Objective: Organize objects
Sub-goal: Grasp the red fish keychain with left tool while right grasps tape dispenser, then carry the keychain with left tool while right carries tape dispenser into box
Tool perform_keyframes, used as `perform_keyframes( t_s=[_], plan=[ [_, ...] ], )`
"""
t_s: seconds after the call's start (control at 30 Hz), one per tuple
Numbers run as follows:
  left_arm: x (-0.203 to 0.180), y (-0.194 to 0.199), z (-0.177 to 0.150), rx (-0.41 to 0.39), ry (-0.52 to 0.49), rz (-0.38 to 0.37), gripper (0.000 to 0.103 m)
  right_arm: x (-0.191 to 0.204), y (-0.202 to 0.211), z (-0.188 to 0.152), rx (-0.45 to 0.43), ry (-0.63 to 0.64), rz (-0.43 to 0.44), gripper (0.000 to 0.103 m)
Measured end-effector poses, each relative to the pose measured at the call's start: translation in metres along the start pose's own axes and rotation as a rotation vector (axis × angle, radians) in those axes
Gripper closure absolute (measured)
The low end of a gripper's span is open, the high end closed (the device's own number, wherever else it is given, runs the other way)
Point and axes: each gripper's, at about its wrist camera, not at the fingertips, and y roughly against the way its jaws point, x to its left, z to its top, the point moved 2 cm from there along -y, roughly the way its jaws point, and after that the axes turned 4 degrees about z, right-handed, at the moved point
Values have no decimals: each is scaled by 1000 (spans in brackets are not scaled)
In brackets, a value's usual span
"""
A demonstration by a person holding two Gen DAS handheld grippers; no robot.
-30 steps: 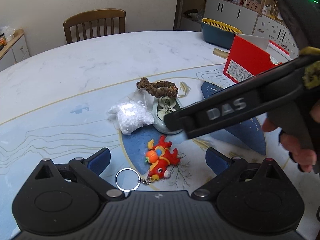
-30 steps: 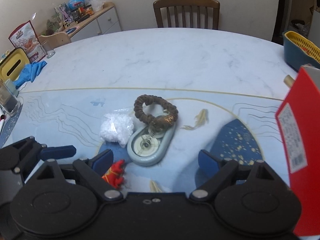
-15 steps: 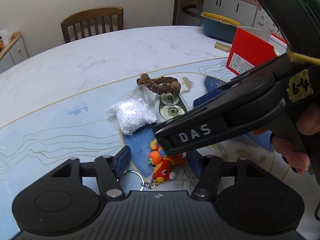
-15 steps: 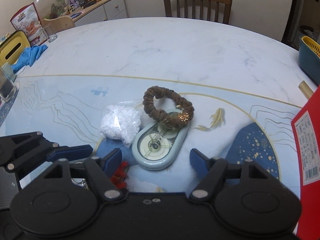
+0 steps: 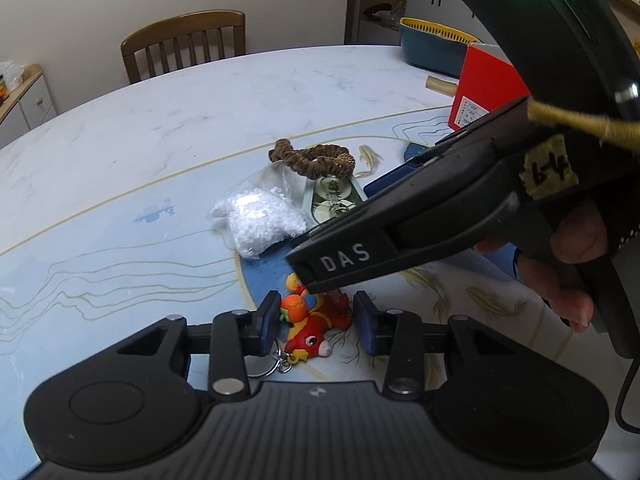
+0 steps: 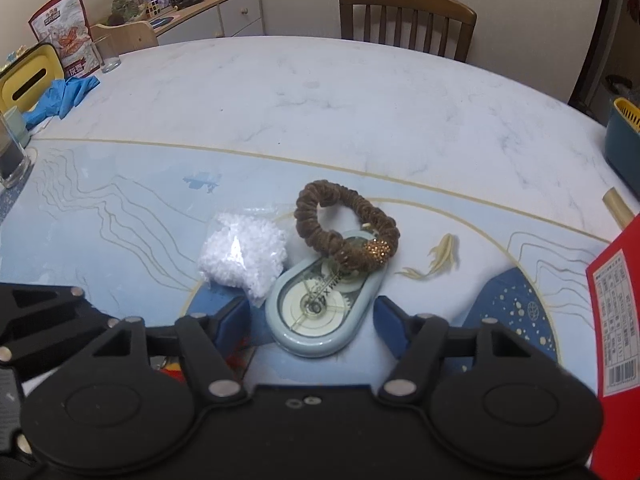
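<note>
A red fish keychain (image 5: 314, 326) lies on the table between the blue pads of my left gripper (image 5: 316, 322), whose jaws have narrowed to its sides; I cannot tell if they touch it. My right gripper (image 6: 314, 318) is open, its pads on either side of a pale blue correction-tape dispenser (image 6: 322, 312), also in the left wrist view (image 5: 334, 200). A brown scrunchie (image 6: 344, 236) rests partly on the dispenser. A bag of white beads (image 6: 242, 256) lies left of it. The right gripper's body (image 5: 460, 200) crosses the left wrist view.
A red box (image 6: 618, 320) stands at the right. A blue basket with a yellow insert (image 5: 434, 46) sits at the far right edge. A wooden chair (image 6: 408, 20) is behind the table. A glass (image 6: 12, 156), a blue cloth (image 6: 60, 96) and a yellow tissue box (image 6: 24, 82) sit at the left.
My left gripper's jaws have narrowed from wide open around the fish keychain. My right gripper has moved forward so its open pads flank the dispenser.
</note>
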Motion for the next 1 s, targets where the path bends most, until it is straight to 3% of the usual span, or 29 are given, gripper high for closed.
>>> perform_keyframes(
  t_s=[0.27, 0.77, 1.0],
  plan=[
    [12, 3, -2, 13, 59, 10, 65, -3, 4, -6, -28, 54, -4, 48],
    [8, 16, -6, 50, 121, 3, 65, -18, 48, -50, 5, -5, 67, 49],
    [-5, 34, -1, 41, 142, -17, 65, -29, 87, -70, -24, -21, 96, 50]
  ],
)
